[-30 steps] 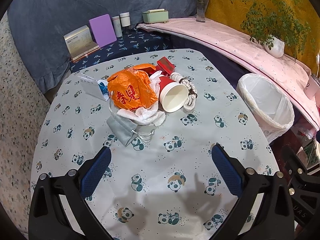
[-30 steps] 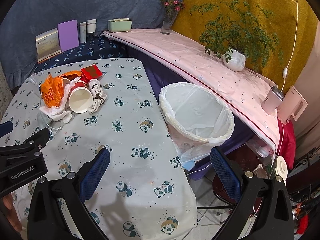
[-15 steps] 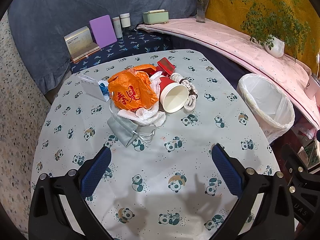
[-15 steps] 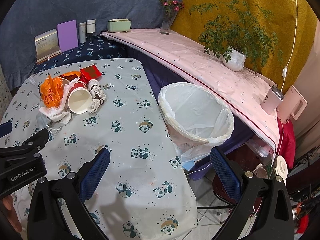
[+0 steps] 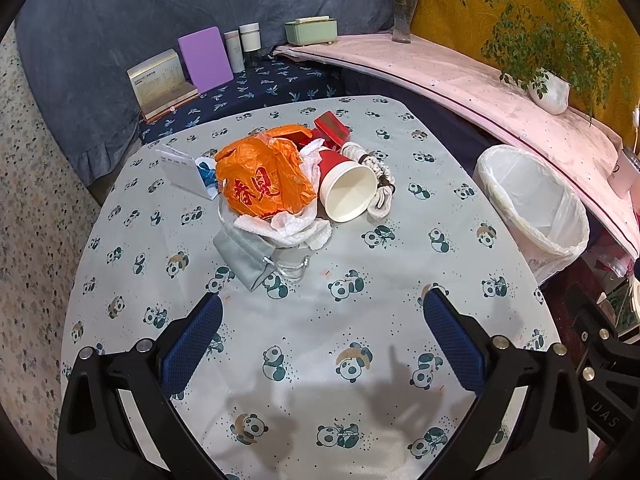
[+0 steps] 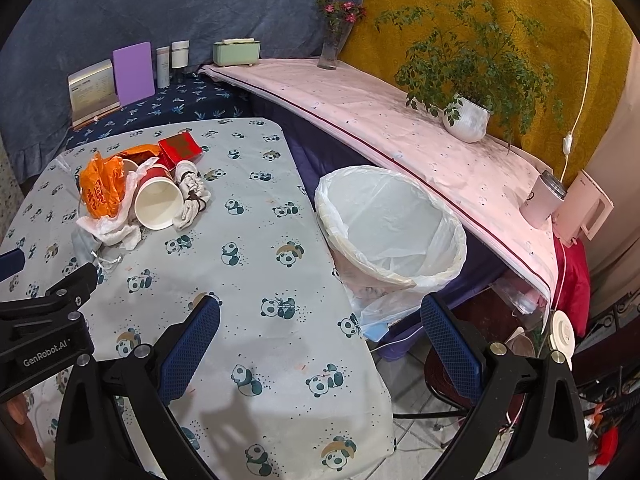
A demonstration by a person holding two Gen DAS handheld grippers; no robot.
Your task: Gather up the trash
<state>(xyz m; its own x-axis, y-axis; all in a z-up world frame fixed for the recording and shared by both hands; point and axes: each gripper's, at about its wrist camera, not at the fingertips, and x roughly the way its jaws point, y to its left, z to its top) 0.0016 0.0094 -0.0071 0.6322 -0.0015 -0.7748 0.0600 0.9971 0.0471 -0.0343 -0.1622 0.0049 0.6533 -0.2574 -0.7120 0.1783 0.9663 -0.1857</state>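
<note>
A trash pile lies mid-table: an orange plastic bag [image 5: 264,180], a red paper cup [image 5: 344,190] on its side, crumpled white tissue [image 5: 292,226], a grey pouch [image 5: 242,254], a red box [image 5: 332,130] and a coil of white rope [image 5: 378,172]. A bin lined with a white bag [image 5: 532,204] stands right of the table. My left gripper [image 5: 322,340] is open and empty, short of the pile. My right gripper [image 6: 320,344] is open and empty, over the table's right edge, near the bin [image 6: 392,232]. The pile also shows in the right wrist view, with the cup [image 6: 158,200].
The table wears a panda-print cloth [image 5: 360,360]. A white box [image 5: 180,172] lies left of the pile. Behind stand a purple board [image 5: 205,58], bottles and a green box [image 5: 311,30]. A pink-covered ledge [image 6: 400,120] holds a potted plant [image 6: 466,120] and a mug [image 6: 542,200].
Both grippers have drifted very slightly; the view is nearly the same. Nothing has been taken hold of or let go.
</note>
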